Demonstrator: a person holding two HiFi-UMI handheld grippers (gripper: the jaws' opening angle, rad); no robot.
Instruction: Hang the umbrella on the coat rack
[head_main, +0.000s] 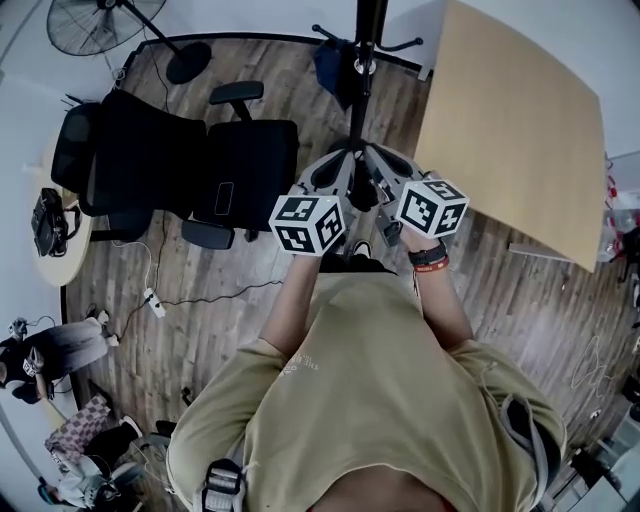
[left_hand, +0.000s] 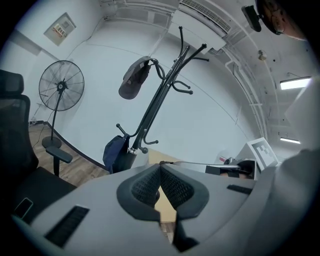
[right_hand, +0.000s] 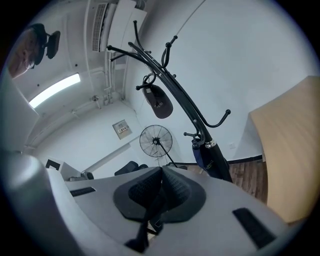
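Observation:
The dark blue folded umbrella (head_main: 333, 66) hangs from a low hook of the black coat rack (head_main: 366, 60), against the pole. The left gripper view shows the umbrella (left_hand: 117, 153) low on the leaning rack (left_hand: 160, 95); the right gripper view shows the same umbrella (right_hand: 212, 161) under the rack's (right_hand: 175, 92) hooks. A dark cap (left_hand: 133, 80) hangs from an upper hook. My left gripper (head_main: 337, 168) and right gripper (head_main: 386, 162) are side by side before my chest, near the rack's base and apart from the umbrella. Both are shut, pads together, with nothing held.
A black office chair (head_main: 200, 160) stands left of the rack, a floor fan (head_main: 96, 24) behind it. A light wooden table (head_main: 515, 130) fills the right side. At the far left is a small round table (head_main: 60, 250), with a seated person (head_main: 50, 352) below it.

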